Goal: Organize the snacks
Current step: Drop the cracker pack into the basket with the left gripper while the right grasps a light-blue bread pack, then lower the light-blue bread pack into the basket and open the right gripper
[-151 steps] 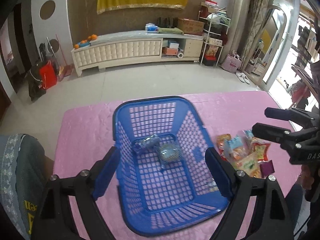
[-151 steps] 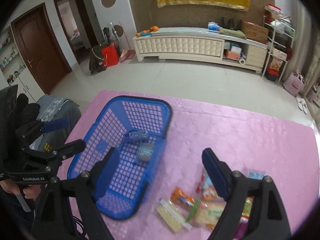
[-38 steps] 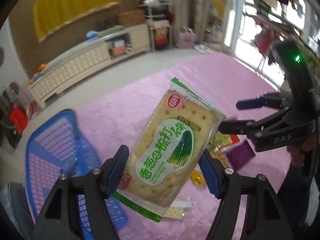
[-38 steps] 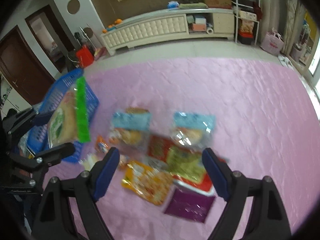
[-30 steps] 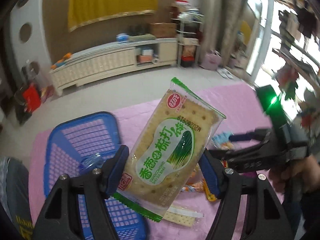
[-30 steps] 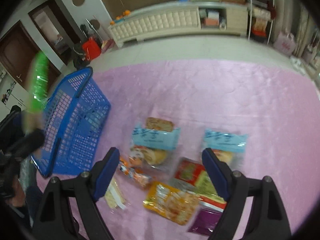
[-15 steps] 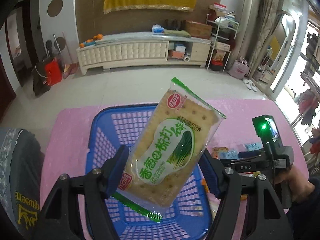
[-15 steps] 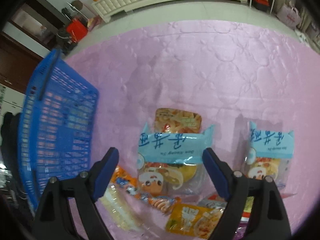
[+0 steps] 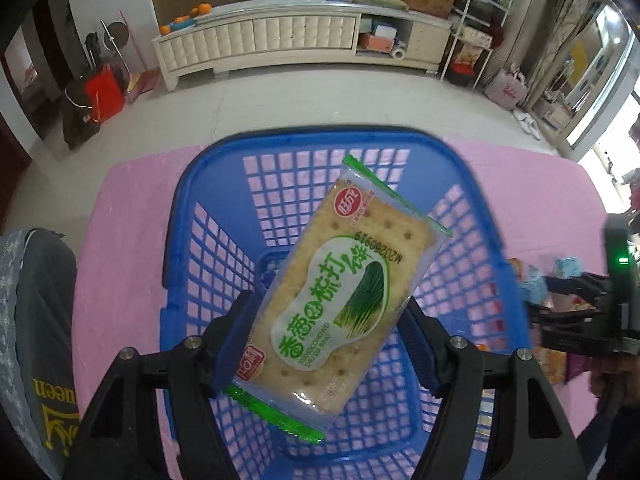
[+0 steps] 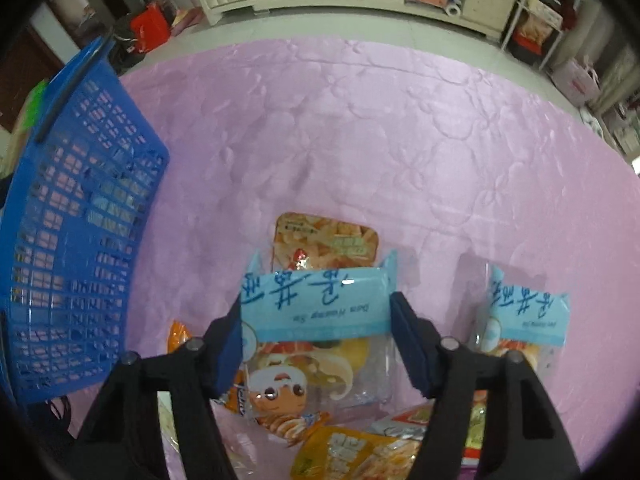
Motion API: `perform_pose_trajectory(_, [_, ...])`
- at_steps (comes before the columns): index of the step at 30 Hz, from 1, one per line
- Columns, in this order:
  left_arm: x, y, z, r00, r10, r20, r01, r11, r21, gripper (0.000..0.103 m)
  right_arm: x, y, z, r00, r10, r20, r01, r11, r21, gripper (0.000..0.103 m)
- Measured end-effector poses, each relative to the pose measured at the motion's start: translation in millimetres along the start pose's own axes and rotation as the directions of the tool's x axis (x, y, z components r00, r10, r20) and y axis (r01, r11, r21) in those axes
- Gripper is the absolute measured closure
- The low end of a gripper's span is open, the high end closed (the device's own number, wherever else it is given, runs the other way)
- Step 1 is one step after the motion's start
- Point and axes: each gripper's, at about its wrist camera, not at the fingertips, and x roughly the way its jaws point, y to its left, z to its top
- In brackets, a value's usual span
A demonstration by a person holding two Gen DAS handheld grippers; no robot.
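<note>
My left gripper (image 9: 326, 320) is shut on a green-and-tan cracker packet (image 9: 336, 300) and holds it tilted above the inside of the blue basket (image 9: 304, 140). The basket also shows at the left of the right wrist view (image 10: 72, 208). My right gripper (image 10: 316, 336) is open, its fingers on either side of a clear snack bag with a light-blue header (image 10: 316, 312) that lies on the pink cloth (image 10: 360, 120). I cannot tell if the pads touch the bag. The right gripper shows at the right edge of the left wrist view (image 9: 576, 312).
More snack packets lie around the bag: an orange packet (image 10: 326, 240) behind it, a second blue-header bag (image 10: 524, 316) to the right, a yellow packet (image 10: 352, 456) in front. A person's trouser leg (image 9: 36, 320) is at the table's left edge.
My left gripper has carried the cracker packet from the snack pile to above the basket. My right gripper has come down over the blue-header bag, and its fingers have drawn in toward the bag's sides.
</note>
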Motion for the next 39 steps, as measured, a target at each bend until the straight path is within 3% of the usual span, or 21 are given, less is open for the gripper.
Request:
perform_pose_trajectory(3, [8.2, -7.1, 2.1, 0.999, 0.046, 0.003, -0.046, 0.997, 0.059, 0.035, -4.6, -2.4, -2.6, 1.0, 0.012, 0.025, -0.012, 1.0, -0.003, 0.033])
perform_pose_trajectory(6, [11.6, -14.4, 6.3, 1.0, 0.029, -0.008, -0.028, 0.995, 0.092, 0.034, -28.1, -11.9, -12.9, 0.992, 0.046, 0.12, -0.048, 0.999, 0.006, 0.034])
perform_pose_trajectory(8, [12.8, -17.5, 9.3, 0.999, 0.038, -0.007, -0.037, 0.993, 0.112, 0.027, -38.6, -12.1, -14.2, 0.987, 0.057, 0.151, -0.059, 0.998, 0.006, 0.034])
perform_pose_trajectory(10, [10.1, -18.5, 10.4, 0.998, 0.059, 0.005, -0.06, 0.992, 0.115, 0.024, -45.8, -7.9, -14.9, 0.986, 0.071, 0.153, -0.071, 0.997, -0.009, 0.034])
perform_pose_trajectory(15, [-2.4, -18.5, 1.0, 1.0, 0.012, 0.012, -0.013, 0.997, 0.081, 0.024, -66.3, 2.2, -19.0, 0.981, 0.076, 0.181, -0.07, 0.997, -0.04, 0.034])
perform_pose_trajectory(30, [-82.9, -19.9, -37.4, 0.991, -0.029, 0.128, 0.013, 0.992, 0.128, 0.024, -137.4, 64.4, -19.1, 0.95, 0.097, 0.296, -0.068, 0.992, -0.109, 0.034])
perform_pose_trajectory(39, [-114.8, 13.4, -50.6, 0.978, -0.013, 0.209, -0.004, 0.997, 0.081, 0.024, -147.0, 102.7, 2.0, 0.945, 0.136, 0.297, -0.102, 0.986, -0.129, 0.034])
